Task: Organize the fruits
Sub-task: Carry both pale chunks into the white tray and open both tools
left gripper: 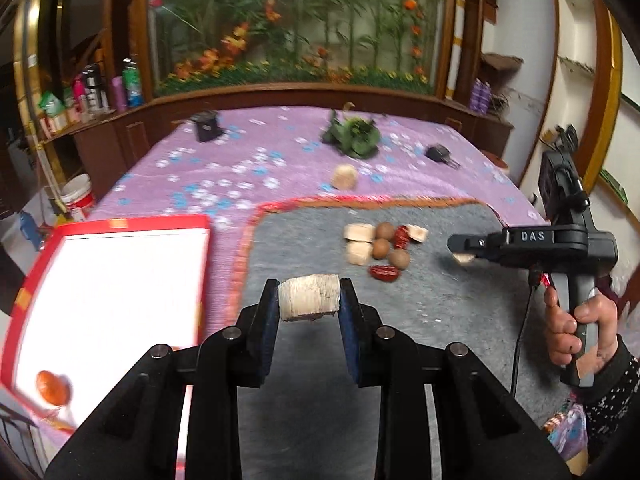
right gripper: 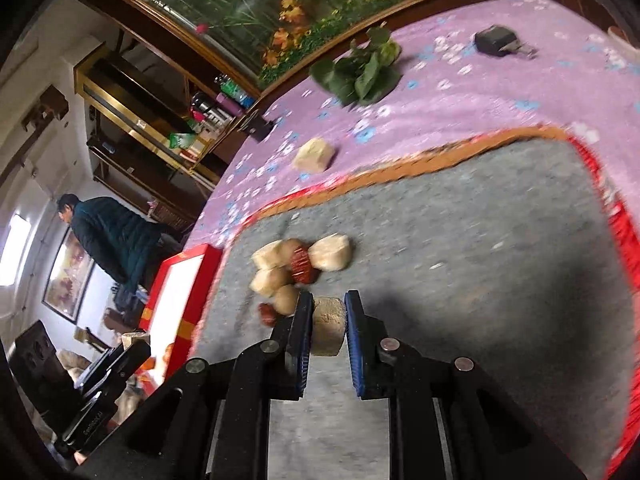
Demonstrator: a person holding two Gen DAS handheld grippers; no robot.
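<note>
Both grippers pinch pale chunks, the left gripper [left gripper: 309, 300] one chunk [left gripper: 309, 295] near the red tray [left gripper: 120, 224], the right gripper [right gripper: 329, 322] another [right gripper: 328, 330] above the grey mat [right gripper: 480, 248]; they look light, stiff, crumbly, best held across flat sides.

Right gripper [right gripper: 328, 330] clamped on pale cut chunk [right gripper: 327, 330], lifted above grey mat [right gripper: 460, 248]. Pile of pale pieces, brown round fruits and red dates [right gripper: 298, 270] just far-left of fingers; lone pale chunk [right gripper: 314, 155] farther off on purple cloth [right gripper: 480, 96], green leaves [right gripper: 360, 72] beyond. Red-rimmed white tray [right gripper: 180, 284] left of mat; left gripper [right gripper: 134, 340] near-left, pinching pale piece; person in dark jacket [right gripper: 108, 236] far left.
</note>
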